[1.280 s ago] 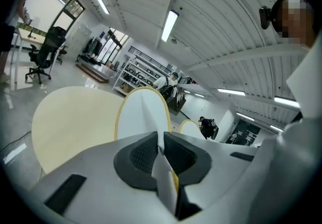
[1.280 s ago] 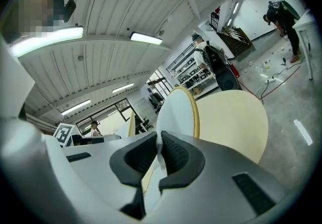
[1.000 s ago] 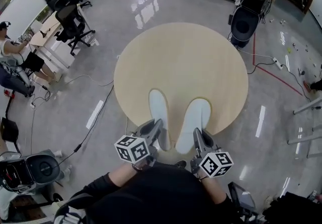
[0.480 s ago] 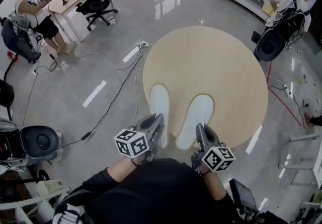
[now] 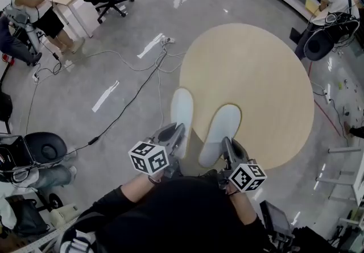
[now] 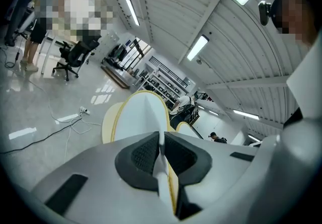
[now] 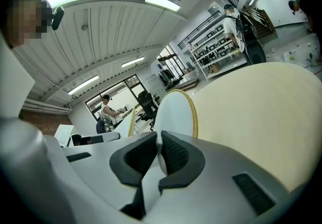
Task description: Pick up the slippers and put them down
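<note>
Both tools have swept sideways across the room with their loads since a second ago, and the round beige wooden worktop (image 5: 256, 70) now sits further right in the head view. The pale, flat slipper with a yellow-edged sole (image 5: 182, 111) in the left tool (image 5: 174, 137) was over the worktop then. It now straddles the left rim, partly above the glossy grey floor (image 5: 114, 53). The matching second slipper (image 5: 222, 129) in the right tool (image 5: 228, 149) keeps its toe over the near edge.

Each tool is clamped shut on a slipper's heel end. In the left gripper view the dark pads of the left tool (image 6: 161, 155) pinch the thin white edge of its slipper (image 6: 138, 117). In the right gripper view the right tool (image 7: 158, 153) does the same with the other slipper (image 7: 173, 112), and the worktop (image 7: 261, 117) spreads beside it.

So the pick-up looks done and the pair is in transit, with the put-down still to come. Nothing shows where they will land.

The tools and their marker cubes cover the heels in the head view. From so steeply above, the gap beneath the soles is hard to read, though both seem to hang clear. No upper or strap can be made out, and the person's dark torso cuts off both forearms.
</note>
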### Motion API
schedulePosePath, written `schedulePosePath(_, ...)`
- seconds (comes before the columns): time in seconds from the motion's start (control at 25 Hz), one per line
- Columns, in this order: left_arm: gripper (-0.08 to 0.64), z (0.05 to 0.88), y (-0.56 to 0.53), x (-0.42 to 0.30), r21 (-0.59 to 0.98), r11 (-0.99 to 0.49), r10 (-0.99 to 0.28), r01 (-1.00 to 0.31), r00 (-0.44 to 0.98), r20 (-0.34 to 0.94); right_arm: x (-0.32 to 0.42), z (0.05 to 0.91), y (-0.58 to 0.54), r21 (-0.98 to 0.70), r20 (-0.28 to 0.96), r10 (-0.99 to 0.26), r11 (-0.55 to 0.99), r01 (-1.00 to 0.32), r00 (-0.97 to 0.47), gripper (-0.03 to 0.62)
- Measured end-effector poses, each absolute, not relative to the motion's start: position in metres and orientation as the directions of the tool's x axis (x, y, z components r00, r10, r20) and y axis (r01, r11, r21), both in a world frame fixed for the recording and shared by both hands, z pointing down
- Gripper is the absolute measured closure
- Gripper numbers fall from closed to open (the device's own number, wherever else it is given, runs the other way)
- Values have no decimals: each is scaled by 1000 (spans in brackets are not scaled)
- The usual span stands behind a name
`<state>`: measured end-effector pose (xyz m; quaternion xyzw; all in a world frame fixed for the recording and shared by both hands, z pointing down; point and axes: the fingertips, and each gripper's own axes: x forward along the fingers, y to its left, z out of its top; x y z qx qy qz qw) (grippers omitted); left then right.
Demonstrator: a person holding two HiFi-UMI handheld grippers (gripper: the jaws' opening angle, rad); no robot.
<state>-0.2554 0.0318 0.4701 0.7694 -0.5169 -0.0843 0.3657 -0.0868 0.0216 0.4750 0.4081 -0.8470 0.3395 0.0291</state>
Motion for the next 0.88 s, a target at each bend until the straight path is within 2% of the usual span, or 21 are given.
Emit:
schedulePosePath(0.24,528,498,2,-253,654,-164,-831,-739,460,311,-79,489,-7,-551,370,-675,394,-736,-639,561)
schedulePosePath(0.6,528,498,-66,-251,659,-87,-847,-747,403,346,-78,489,-92,-610,303,-657,423,-670,-690,561)
schedulePosePath(0.88,528,504,-118,-259,612,-46,-858,-790,346,381,-75,503,-134,-644,313,-642,399,-653,-700,561)
